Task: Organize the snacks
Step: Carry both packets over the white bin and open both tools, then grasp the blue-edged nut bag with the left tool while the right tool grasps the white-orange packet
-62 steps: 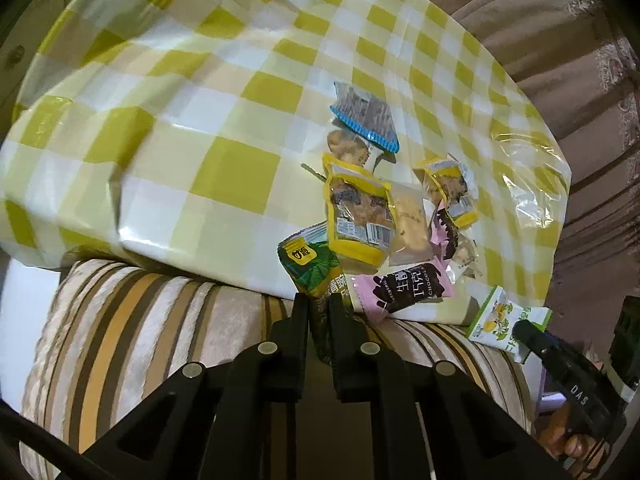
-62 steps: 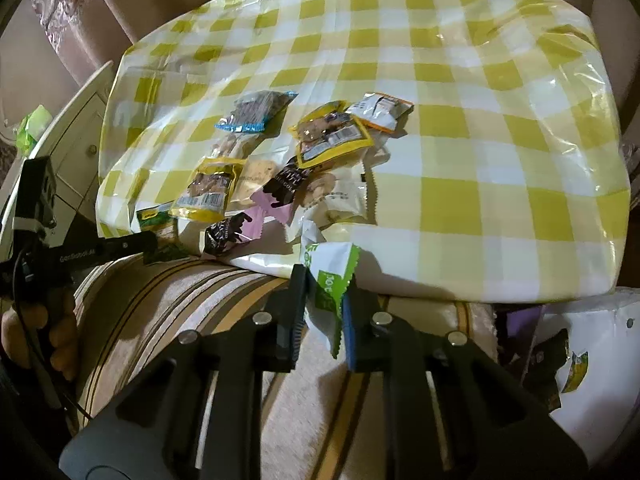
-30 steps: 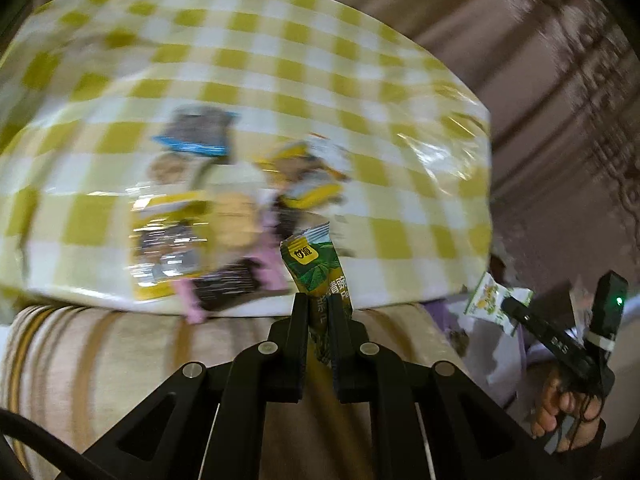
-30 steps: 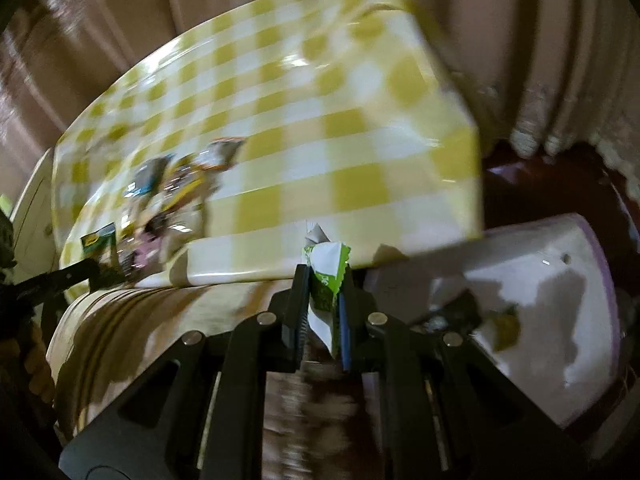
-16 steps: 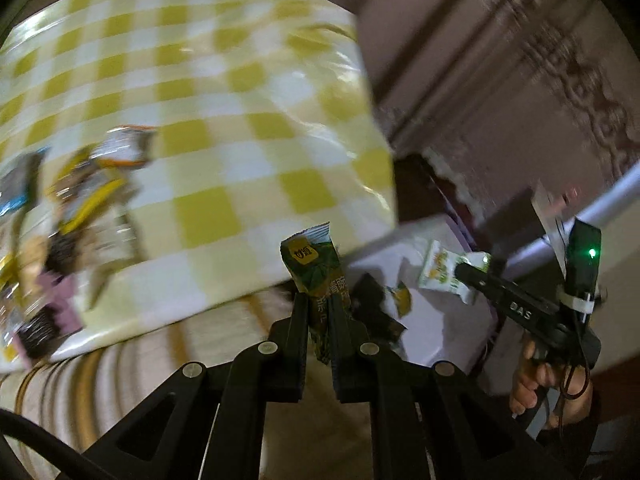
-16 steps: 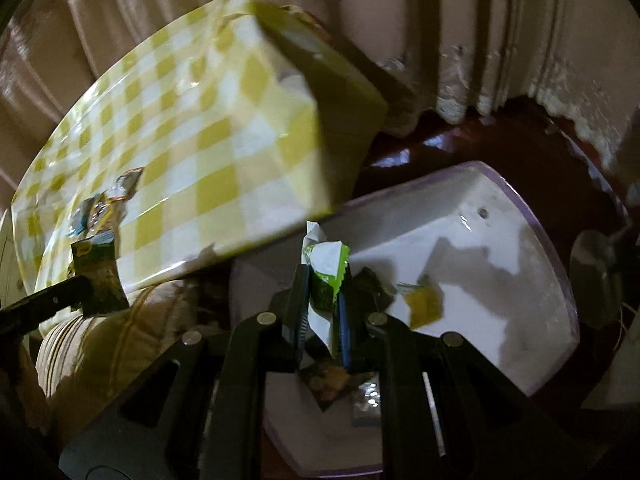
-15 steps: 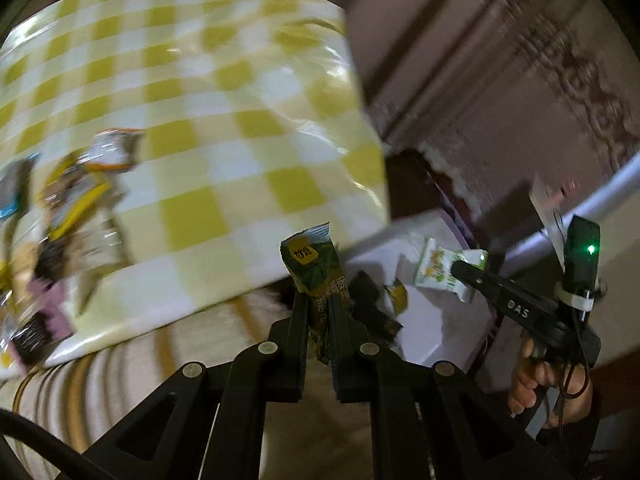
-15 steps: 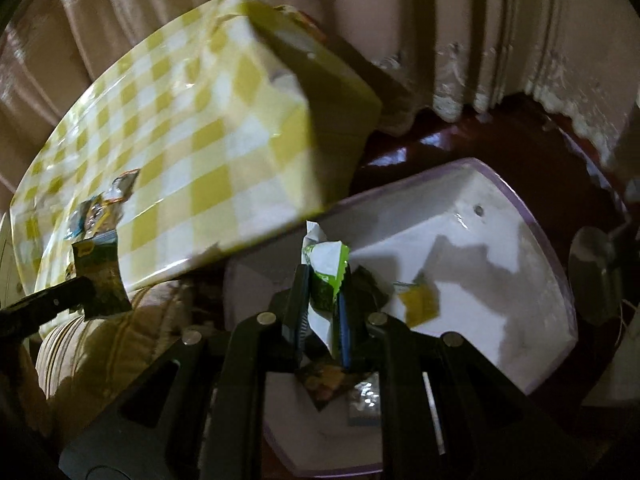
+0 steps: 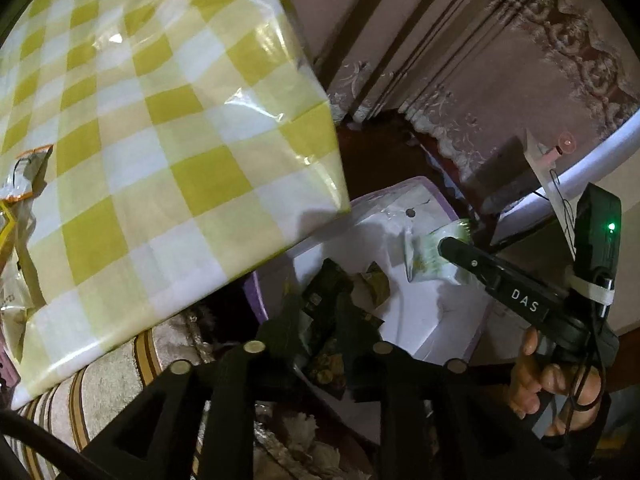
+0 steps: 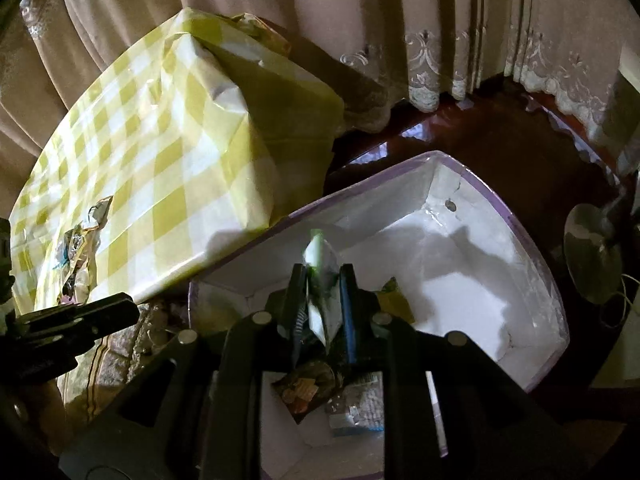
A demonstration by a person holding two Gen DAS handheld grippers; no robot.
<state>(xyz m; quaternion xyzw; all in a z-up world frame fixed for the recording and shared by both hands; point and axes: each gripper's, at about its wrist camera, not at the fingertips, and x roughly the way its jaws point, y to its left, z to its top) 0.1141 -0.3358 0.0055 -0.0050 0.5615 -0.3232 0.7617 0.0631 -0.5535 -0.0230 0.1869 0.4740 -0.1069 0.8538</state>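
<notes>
Both grippers have swung from the checked table [image 9: 168, 128] to above the white box [image 10: 460, 288], and their fingers have since spread. Left gripper [image 9: 320, 320] stands open, its dark green packet [image 9: 326, 364] lying in the box beneath; right gripper [image 10: 323, 292] stands open, the white-green packet [image 10: 320, 276] blurred and loose between its fingers, above the box

We cannot tell whether the blurred green-and-white packet [image 10: 320, 276] touches the fingers [image 10: 347, 304] of the right gripper [image 10: 322, 300], the snack pile [image 9: 18, 184] on the table is cut off at the left edge, and the packets [image 10: 320, 396] in the white box [image 10: 480, 292] are partly hidden behind the gripper.
</notes>
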